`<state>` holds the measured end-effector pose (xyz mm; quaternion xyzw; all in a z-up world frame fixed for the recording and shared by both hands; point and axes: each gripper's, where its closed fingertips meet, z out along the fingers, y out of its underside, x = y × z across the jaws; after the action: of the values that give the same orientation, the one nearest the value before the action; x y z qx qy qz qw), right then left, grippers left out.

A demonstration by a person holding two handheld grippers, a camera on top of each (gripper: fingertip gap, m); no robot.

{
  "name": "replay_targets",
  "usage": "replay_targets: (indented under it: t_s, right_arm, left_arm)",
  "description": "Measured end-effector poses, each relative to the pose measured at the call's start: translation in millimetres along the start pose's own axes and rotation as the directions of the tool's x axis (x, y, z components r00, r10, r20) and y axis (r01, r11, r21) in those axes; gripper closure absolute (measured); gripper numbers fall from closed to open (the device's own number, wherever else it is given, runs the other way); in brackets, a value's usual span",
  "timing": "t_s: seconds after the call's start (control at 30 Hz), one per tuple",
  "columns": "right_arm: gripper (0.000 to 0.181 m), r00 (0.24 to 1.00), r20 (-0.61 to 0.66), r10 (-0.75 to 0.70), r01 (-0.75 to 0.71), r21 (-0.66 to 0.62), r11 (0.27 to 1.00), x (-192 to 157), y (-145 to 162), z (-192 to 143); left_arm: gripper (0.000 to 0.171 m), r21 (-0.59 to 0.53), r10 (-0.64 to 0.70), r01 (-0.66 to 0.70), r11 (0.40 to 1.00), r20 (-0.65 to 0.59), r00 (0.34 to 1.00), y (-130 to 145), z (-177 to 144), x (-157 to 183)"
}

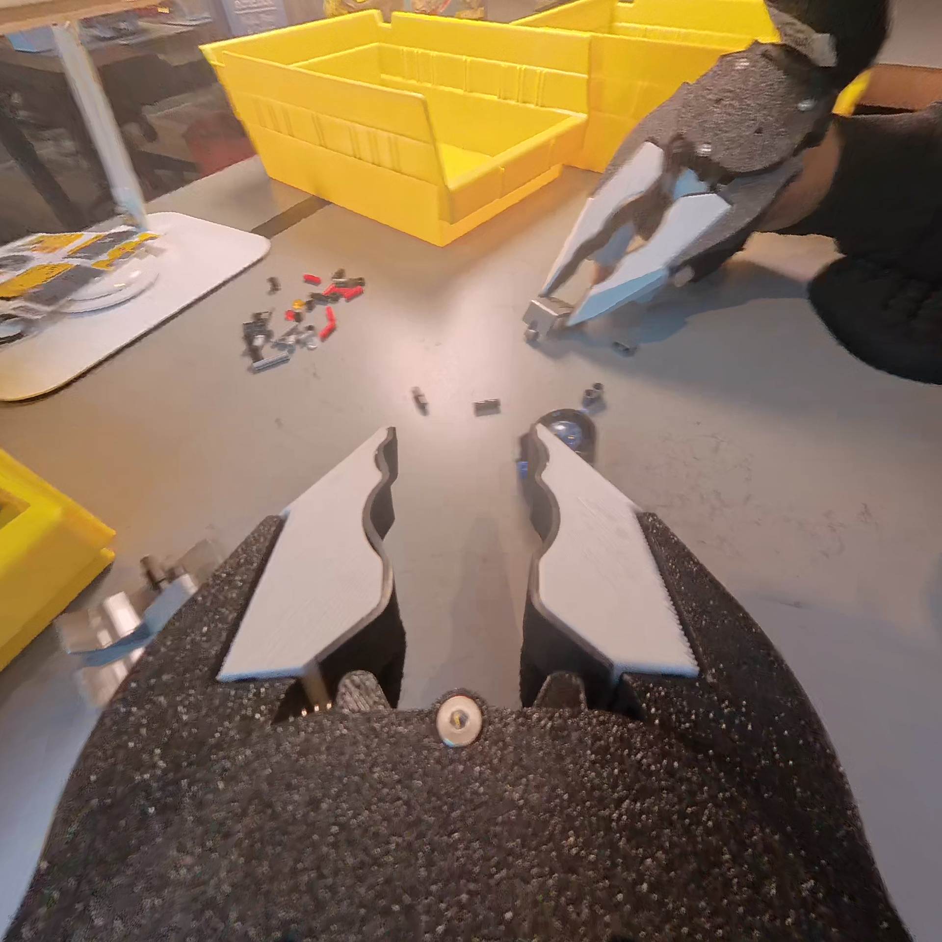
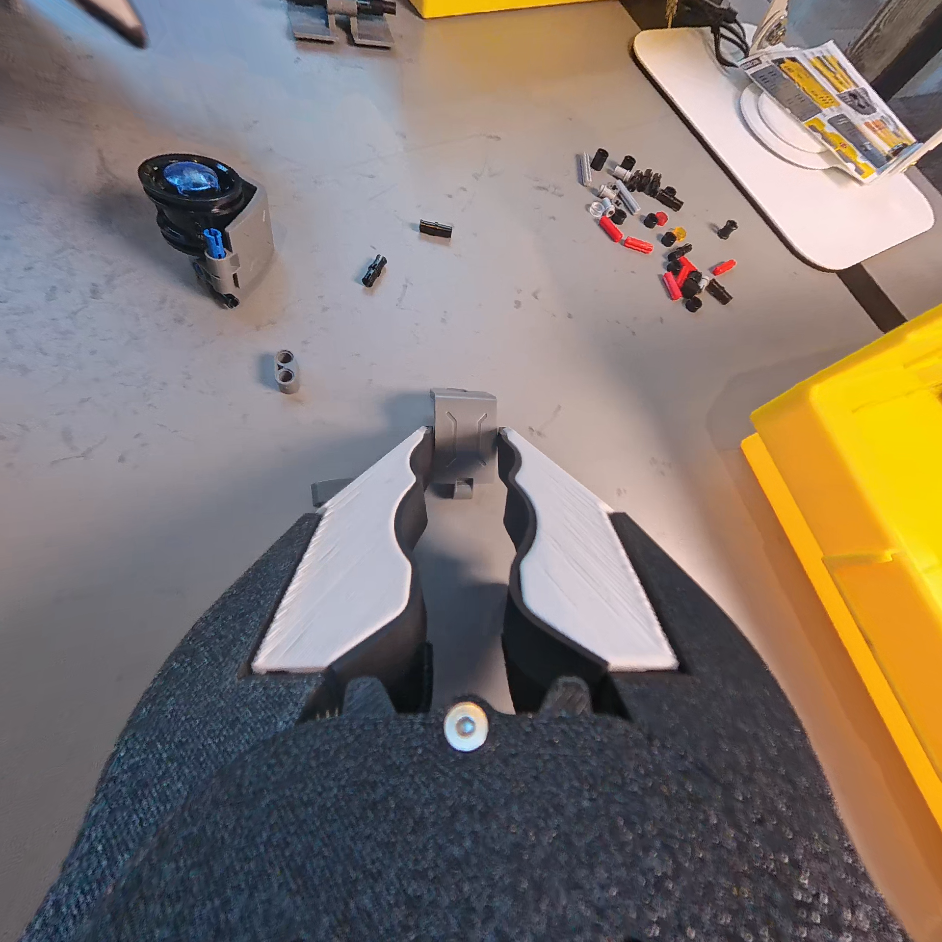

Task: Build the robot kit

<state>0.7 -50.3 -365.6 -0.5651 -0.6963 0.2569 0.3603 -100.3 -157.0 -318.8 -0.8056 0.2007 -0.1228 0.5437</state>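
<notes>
Right tongs (image 2: 463, 433) are closed on a grey block (image 2: 463, 438) at twelve o'clock; left tongs (image 1: 461, 438), spread wide and empty, are flanked at one o'clock by a lens piece (image 1: 568, 425).

Lens assembly (image 2: 204, 224) lies left of 2 pins (image 2: 436, 228), loose-parts pile (image 2: 657, 229) right, bin (image 2: 866, 509) nearer right

Mostly plastic on my scuffed matt grey table (image 2: 459, 127).
My grippers' fingers (image 2: 357, 560) look like ridged matt printed plastic, bodies rough and speckled; yellow bins (image 1: 408, 127) smooth plastic; lens piece (image 2: 191, 176) glossy; booklet (image 2: 826, 107) paper.
</notes>
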Motion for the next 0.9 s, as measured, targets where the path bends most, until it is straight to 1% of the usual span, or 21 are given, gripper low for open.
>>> replay_targets:
  t_s: [0.03, 0.07, 0.1, 0.17, 0.23, 0.27, 0.3, 0.37, 0.4, 0.47, 0.53, 0.63, 0.73, 0.83, 0.9]
  right_arm:
    - [0.157, 1.0, -0.009, -0.001, 0.001, -0.004, 1.0, 2, 1, 0]
    - [0.157, 1.0, -0.019, -0.003, 0.003, -0.011, 1.0, 4, 2, 0]
    - [0.157, 1.0, -0.03, -0.005, 0.004, -0.016, 1.0, 6, 3, 0]
    - [0.157, 0.999, -0.044, -0.002, 0.001, -0.022, 1.0, 9, 4, 1]
    - [0.157, 0.999, -0.051, 0.0, -0.001, -0.026, 1.0, 11, 5, 1]
    - [0.157, 0.999, -0.052, -0.002, 0.001, -0.027, 1.0, 11, 5, 1]
    - [0.157, 0.999, -0.053, -0.004, 0.003, -0.029, 1.0, 11, 5, 0]
    - [0.157, 0.999, -0.052, -0.004, 0.002, -0.03, 1.0, 10, 6, 0]
    - [0.157, 0.999, -0.051, 0.0, -0.001, -0.026, 1.0, 10, 5, -1]
    - [0.157, 0.999, -0.043, 0.013, -0.014, -0.02, 1.0, 10, 5, -2]
    - [0.157, 0.999, -0.036, 0.029, -0.029, -0.016, 0.999, 10, 5, -2]
    - [0.157, 0.999, -0.041, 0.032, -0.033, -0.016, 0.999, 11, 5, -2]
    - [0.157, 0.998, -0.049, 0.028, -0.029, -0.021, 0.999, 12, 5, -1]
    - [0.155, 0.998, -0.056, 0.015, -0.017, -0.036, 0.999, 12, 7, -2]
    - [0.147, 0.997, -0.07, 0.014, -0.016, -0.021, 1.0, 16, 3, -8]
  left_arm:
    - [0.116, -0.014, 0.002, -0.004, 1.0, -0.092, 0.996, 1, 2, 16]
    - [0.107, -0.044, -0.005, -0.002, 0.999, -0.163, 0.987, 5, 4, 30]
    - [0.099, -0.083, -0.003, -0.013, 0.996, -0.191, 0.982, 9, 8, 38]
    - [0.097, -0.178, 0.053, -0.085, 0.98, -0.176, 0.983, 24, 20, 41]
    - [0.104, -0.263, 0.127, -0.154, 0.952, -0.114, 0.985, 36, 31, 33]
    - [0.11, -0.284, 0.16, -0.184, 0.941, -0.107, 0.981, 40, 34, 31]
    - [0.119, -0.296, 0.183, -0.208, 0.932, -0.11, 0.977, 43, 37, 31]
    - [0.134, -0.295, 0.207, -0.234, 0.926, -0.12, 0.971, 43, 38, 30]
    - [0.133, -0.302, 0.22, -0.245, 0.921, -0.114, 0.969, 44, 38, 26]
    - [0.135, -0.294, 0.223, -0.254, 0.921, -0.135, 0.965, 44, 37, 25]
    - [0.135, -0.285, 0.263, -0.294, 0.912, -0.143, 0.954, 44, 37, 18]
    - [0.135, -0.276, 0.303, -0.329, 0.903, -0.131, 0.944, 43, 37, 4]
    - [0.134, -0.276, 0.307, -0.327, 0.904, -0.116, 0.945, 43, 37, -8]
    - [0.126, -0.279, 0.28, -0.295, 0.914, -0.092, 0.956, 43, 35, -14]
    - [0.117, -0.267, 0.271, -0.285, 0.921, -0.088, 0.958, 40, 29, -13]
